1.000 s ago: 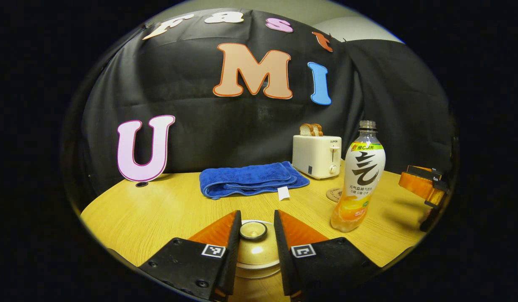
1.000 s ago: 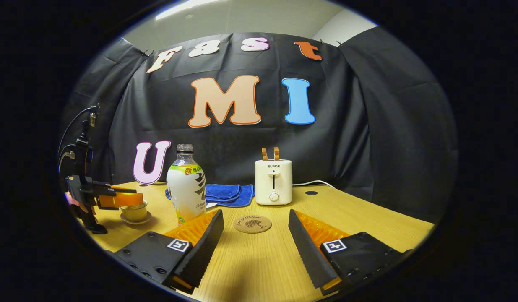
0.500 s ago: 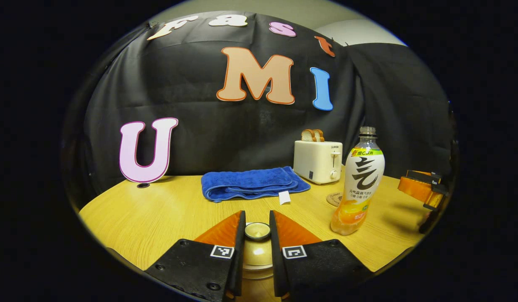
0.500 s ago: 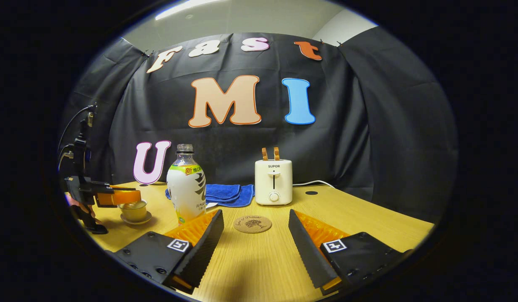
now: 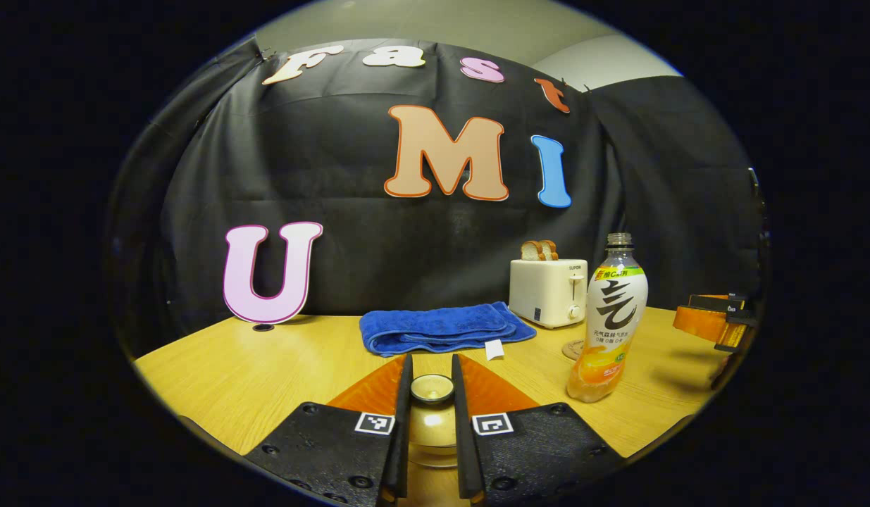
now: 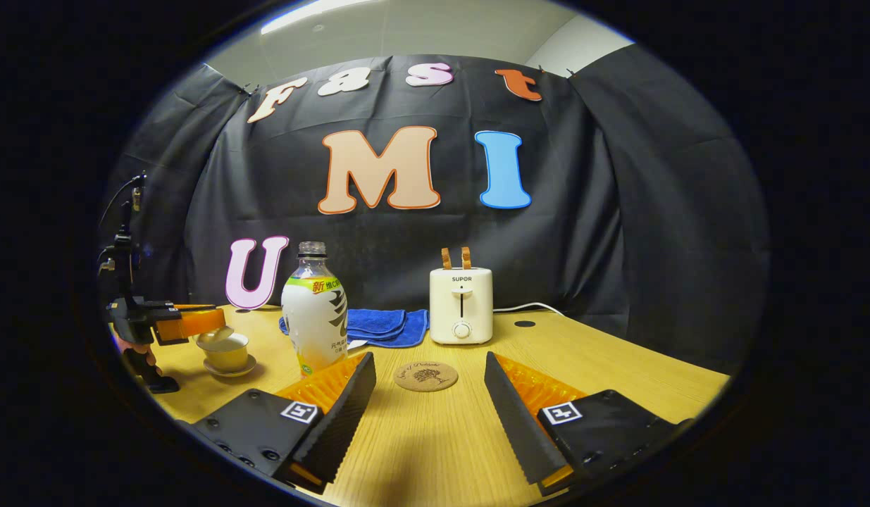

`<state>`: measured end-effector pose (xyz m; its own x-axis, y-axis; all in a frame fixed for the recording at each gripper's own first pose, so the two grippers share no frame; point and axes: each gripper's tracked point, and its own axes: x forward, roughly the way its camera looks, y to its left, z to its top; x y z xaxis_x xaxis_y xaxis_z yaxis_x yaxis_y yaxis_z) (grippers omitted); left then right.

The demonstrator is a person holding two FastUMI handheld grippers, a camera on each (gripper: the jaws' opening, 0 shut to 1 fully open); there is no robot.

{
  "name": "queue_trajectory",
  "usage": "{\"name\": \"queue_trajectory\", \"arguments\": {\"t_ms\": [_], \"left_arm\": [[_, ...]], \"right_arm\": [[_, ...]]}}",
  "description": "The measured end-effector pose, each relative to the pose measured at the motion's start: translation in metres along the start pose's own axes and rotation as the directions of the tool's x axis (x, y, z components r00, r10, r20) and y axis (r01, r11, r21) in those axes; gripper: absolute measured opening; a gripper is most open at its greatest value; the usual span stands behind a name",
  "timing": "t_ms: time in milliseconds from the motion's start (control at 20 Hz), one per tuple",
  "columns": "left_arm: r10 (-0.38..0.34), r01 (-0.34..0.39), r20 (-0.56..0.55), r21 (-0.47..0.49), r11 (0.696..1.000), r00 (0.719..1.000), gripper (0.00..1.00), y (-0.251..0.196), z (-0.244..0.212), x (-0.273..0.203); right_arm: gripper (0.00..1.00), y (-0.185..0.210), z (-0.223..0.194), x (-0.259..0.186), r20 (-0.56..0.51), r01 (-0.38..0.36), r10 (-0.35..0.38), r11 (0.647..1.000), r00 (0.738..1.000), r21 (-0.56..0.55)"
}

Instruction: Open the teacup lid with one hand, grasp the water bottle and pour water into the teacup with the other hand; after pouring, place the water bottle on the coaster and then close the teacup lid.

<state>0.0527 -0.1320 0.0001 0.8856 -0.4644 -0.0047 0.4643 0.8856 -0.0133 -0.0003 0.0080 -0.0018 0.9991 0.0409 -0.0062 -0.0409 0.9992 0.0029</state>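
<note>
My left gripper (image 5: 432, 373) is shut on the knob of the beige teacup lid (image 5: 432, 389). In the right gripper view that gripper (image 6: 195, 322) holds the lid (image 6: 213, 338) slightly tilted, just above the open teacup (image 6: 228, 357) on its saucer. The water bottle (image 6: 313, 317) stands upright, capless, right of the cup and just behind my right gripper's left finger; it also shows in the left gripper view (image 5: 608, 327). My right gripper (image 6: 429, 362) stands open low over the table, with the round cork coaster (image 6: 425, 375) beyond its fingers.
A white toaster (image 6: 461, 304) with two bread slices stands at the back, its cord running right. A folded blue towel (image 5: 445, 327) lies left of it. The wooden table (image 6: 604, 366) ends at the black cloth wall.
My left gripper closed on the lid's knob and lifted the lid off the teacup. The right gripper, bottle and coaster have not moved.
</note>
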Motion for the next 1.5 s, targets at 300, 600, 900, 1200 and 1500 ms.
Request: {"name": "queue_trajectory", "arguments": {"t_ms": [300,600,900,1200,1500], "left_arm": [[0.107,-0.107,0.004,0.004,0.994,0.994,0.25,0.037,0.001,-0.02],[0.203,-0.204,0.011,0.006,0.979,0.979,0.25,0.078,0.003,-0.041],[0.283,-0.283,0.009,0.007,0.959,0.959,0.25,0.125,0.0,-0.059],[0.325,-0.325,0.01,0.007,0.946,0.946,0.25,0.154,0.0,-0.068],[0.331,-0.331,0.01,0.007,0.944,0.944,0.25,0.157,-0.001,-0.069]], "right_arm": [[0.98,0.044,-0.002,-0.002,-0.011,-0.237,0.237,0.972,0.971,0.011],[1.0,0.075,-0.006,0.014,-0.029,-0.337,0.337,0.942,0.941,0.015],[0.99,0.104,-0.018,0.036,-0.098,-0.358,0.358,0.934,0.929,0.015],[0.98,0.119,-0.032,0.06,-0.175,-0.331,0.327,0.944,0.929,0.011],[0.97,0.127,-0.042,0.079,-0.224,-0.309,0.301,0.951,0.927,-0.002]]}}
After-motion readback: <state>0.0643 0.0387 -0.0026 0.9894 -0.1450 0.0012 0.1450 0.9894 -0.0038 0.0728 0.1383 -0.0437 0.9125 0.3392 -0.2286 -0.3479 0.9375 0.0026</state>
